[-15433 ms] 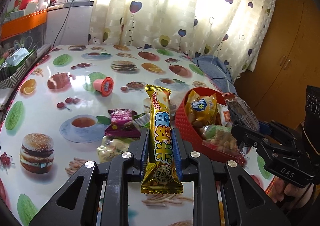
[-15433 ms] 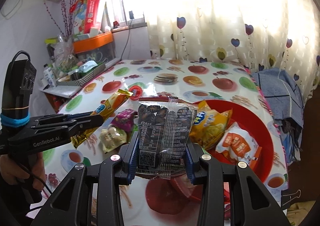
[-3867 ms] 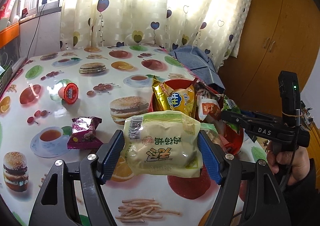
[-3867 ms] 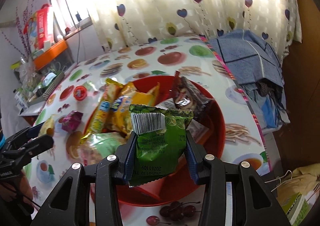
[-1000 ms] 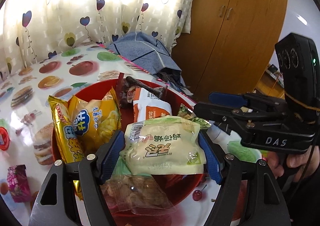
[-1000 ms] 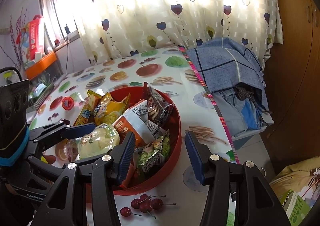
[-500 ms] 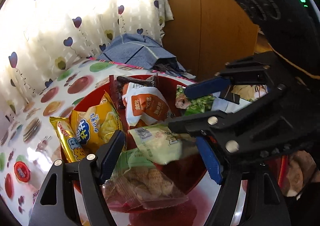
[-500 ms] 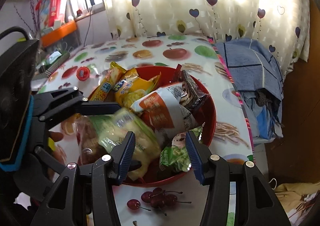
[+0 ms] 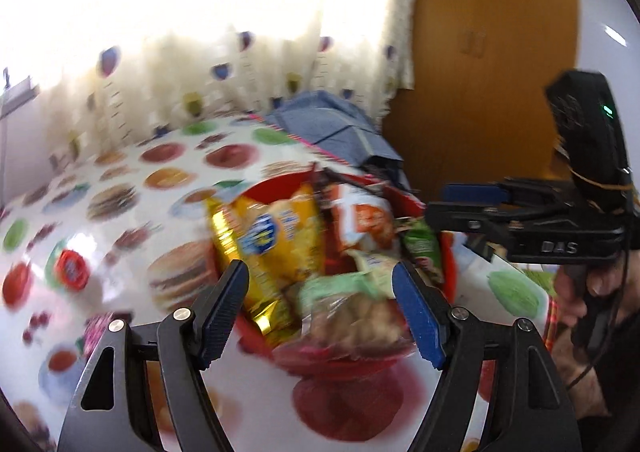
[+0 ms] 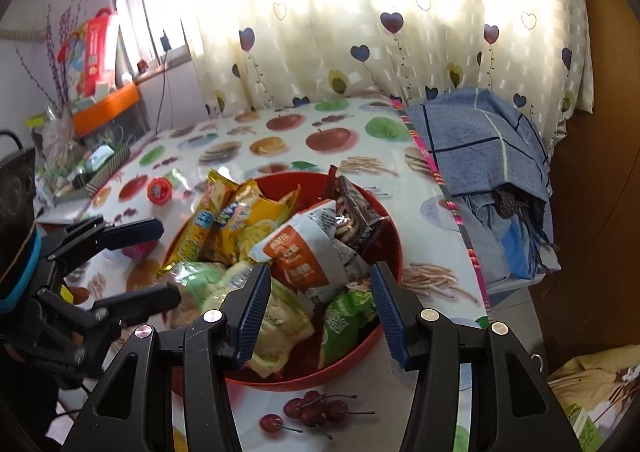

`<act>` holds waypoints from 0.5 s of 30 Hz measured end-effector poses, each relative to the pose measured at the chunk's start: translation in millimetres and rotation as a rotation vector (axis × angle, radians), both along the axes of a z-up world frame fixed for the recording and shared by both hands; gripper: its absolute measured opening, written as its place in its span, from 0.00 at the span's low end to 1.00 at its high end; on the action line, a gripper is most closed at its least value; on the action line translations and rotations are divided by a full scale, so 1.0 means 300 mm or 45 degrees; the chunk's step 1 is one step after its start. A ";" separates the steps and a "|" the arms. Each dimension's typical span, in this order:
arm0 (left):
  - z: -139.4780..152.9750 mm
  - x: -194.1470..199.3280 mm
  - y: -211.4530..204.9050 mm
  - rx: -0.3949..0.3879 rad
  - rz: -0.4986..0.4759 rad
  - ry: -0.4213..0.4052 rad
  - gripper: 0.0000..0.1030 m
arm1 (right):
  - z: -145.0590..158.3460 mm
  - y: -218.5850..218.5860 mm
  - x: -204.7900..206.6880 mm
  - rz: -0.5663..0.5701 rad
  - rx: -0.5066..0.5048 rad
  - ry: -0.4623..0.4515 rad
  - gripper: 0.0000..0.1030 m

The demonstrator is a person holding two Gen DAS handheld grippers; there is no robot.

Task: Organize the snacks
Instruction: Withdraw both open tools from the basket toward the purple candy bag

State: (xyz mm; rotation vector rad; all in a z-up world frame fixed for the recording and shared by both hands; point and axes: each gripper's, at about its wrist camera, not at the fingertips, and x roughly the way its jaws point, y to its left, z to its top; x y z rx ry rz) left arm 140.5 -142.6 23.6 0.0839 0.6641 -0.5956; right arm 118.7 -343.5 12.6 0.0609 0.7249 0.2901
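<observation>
Your left tool held the pale green packet over the red bowl a second ago; now its fingers stand wide apart with nothing between them, and the packet lies in the bowl's near side, beside the green bag and under the orange-and-white packet. That drop looks done, so the bowl carries one more snack. Your right tool is also spread and empty, hovering just above the bowl's near rim.

Two items look to be left out on the table: the small red jelly cup and a purple packet near your left tool, though the left view is blurred and I can't be sure of the packet's outline.

The bowl sits close to the table's right edge, where a blue cloth hangs beyond the striped border. Open room lies to the left, across the printed surface. The two tools are near each other over the bowl, so part them before reaching.
</observation>
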 end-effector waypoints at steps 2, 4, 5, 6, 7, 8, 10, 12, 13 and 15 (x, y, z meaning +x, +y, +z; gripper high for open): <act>-0.003 0.000 0.039 -0.030 0.053 0.033 0.72 | 0.006 0.015 -0.007 0.014 0.016 -0.005 0.49; -0.008 -0.003 0.079 -0.034 0.127 0.050 0.72 | 0.010 0.031 -0.013 0.030 0.027 -0.007 0.49; -0.012 -0.005 0.094 -0.030 0.154 0.054 0.72 | 0.013 0.041 -0.016 0.038 0.032 -0.010 0.49; -0.018 -0.007 0.113 -0.032 0.186 0.061 0.72 | 0.015 0.050 -0.019 0.045 0.035 -0.012 0.49; -0.023 -0.006 0.133 -0.037 0.218 0.075 0.72 | 0.017 0.061 -0.021 0.057 0.041 -0.012 0.49; -0.027 -0.005 0.144 -0.038 0.241 0.086 0.72 | 0.017 0.070 -0.024 0.063 0.043 -0.013 0.49; -0.031 -0.011 0.173 -0.039 0.287 0.094 0.72 | 0.017 0.088 -0.027 0.075 0.052 -0.011 0.49; -0.033 -0.016 0.194 -0.043 0.316 0.098 0.72 | 0.015 0.108 -0.029 0.090 0.059 -0.006 0.49; -0.033 -0.019 0.200 -0.043 0.326 0.099 0.72 | 0.014 0.118 -0.028 0.097 0.061 -0.001 0.49; -0.036 -0.025 0.214 -0.044 0.345 0.098 0.72 | 0.013 0.139 -0.029 0.119 0.063 0.003 0.49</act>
